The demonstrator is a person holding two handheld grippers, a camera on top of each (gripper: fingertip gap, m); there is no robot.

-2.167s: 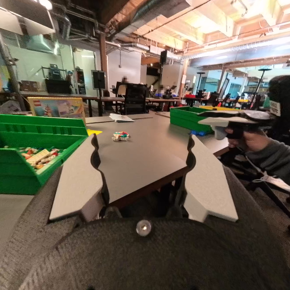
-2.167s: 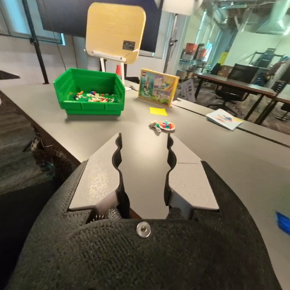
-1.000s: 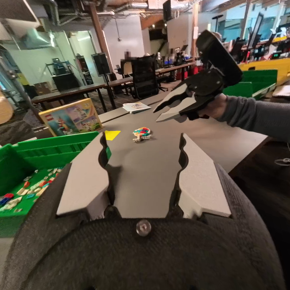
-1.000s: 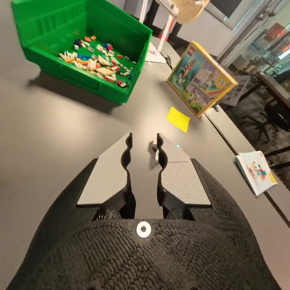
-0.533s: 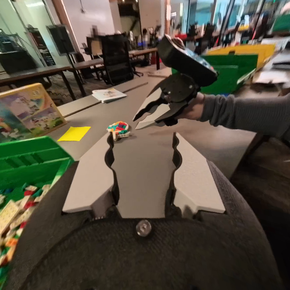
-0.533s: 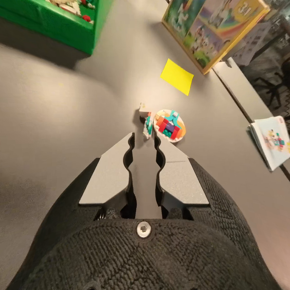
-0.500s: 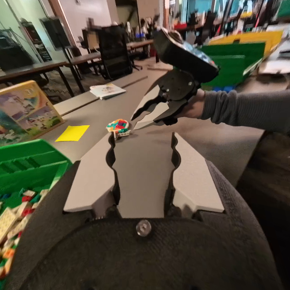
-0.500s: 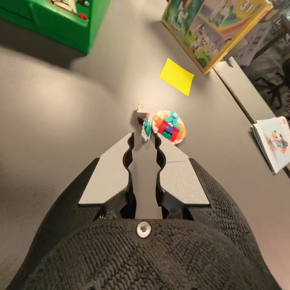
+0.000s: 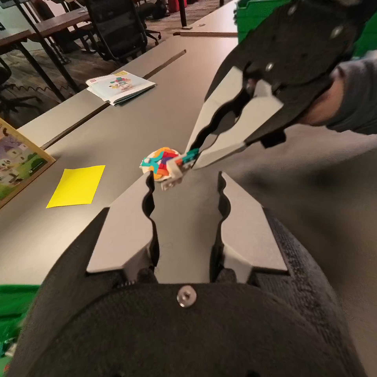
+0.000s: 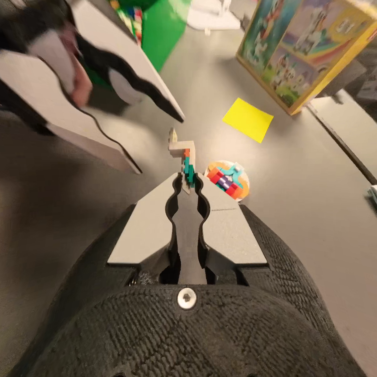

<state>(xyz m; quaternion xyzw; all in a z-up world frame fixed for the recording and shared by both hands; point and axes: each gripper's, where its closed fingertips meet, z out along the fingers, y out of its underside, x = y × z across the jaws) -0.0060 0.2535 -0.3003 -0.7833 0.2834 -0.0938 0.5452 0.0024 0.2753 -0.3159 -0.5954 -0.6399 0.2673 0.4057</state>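
Pinching the teal end of a small brick assembly (image 10: 187, 163), the right gripper (image 10: 188, 177) had its fingertips pressed onto the piece from both sides, with only that piece between them. The left gripper (image 9: 184, 175) was spread wide and held nothing; its left fingertip (image 9: 150, 173) stood just beside a round brick disc (image 9: 161, 163), and whether it touched the disc could not be told.

The assembly was judged light, rigid and made of hard, smooth plastic, so a grip on flat opposing faces suited it better than one on studs or edges. Its press-fit joints were judged liable to part under twisting, and the narrow teal section looked the weakest place to load.

It appeared as a thin strip: teal bricks at the gripped end, a small orange piece in the middle, and a pale grey L-shaped bracket at the far end. It sat on or just above the grey table (image 10: 306, 244); blur hid any contact. It was just beside the disc, a white round plate carrying red, orange, purple and teal bricks.

A yellow paper square (image 10: 247, 119) lay beyond, with a picture box (image 10: 302, 47) behind it. A green bin (image 10: 161, 30) stood farther off, and a booklet (image 9: 120, 87) lay well apart.
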